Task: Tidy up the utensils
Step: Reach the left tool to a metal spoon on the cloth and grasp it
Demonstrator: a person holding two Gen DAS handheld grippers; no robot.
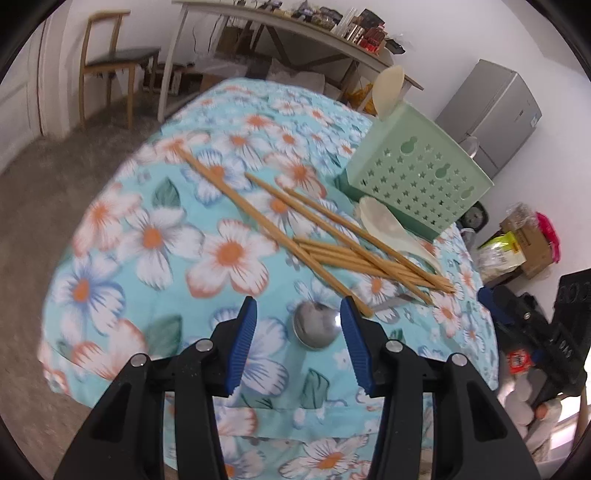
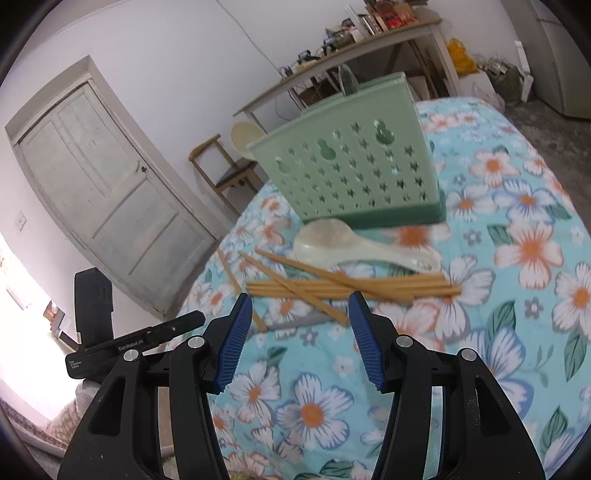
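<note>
A steel spoon [image 1: 316,326] lies on the flowered tablecloth [image 1: 155,236], its bowl between the fingers of my left gripper [image 1: 298,304]. That gripper is open and its pads stay off the spoon. The spoon's handle [image 2: 295,323] runs under a loose pile of wooden chopsticks [image 1: 332,240] [image 2: 351,286]. A white rice spoon [image 1: 388,229] [image 2: 354,247] lies beside the pile. Behind it stands a green perforated utensil holder [image 1: 417,177] [image 2: 354,162] with a cream spoon [image 1: 388,90] upright in it. My right gripper [image 2: 301,295] is open above the cloth just short of the chopsticks, holding nothing.
The table's rounded edge drops to a grey floor on the left. A wooden chair [image 1: 107,62], a long shelf table [image 1: 295,33] and a grey fridge [image 1: 495,110] stand beyond. Boxes and bags [image 1: 517,247] sit by the right wall. A door [image 2: 110,199] fills the right wrist view's left.
</note>
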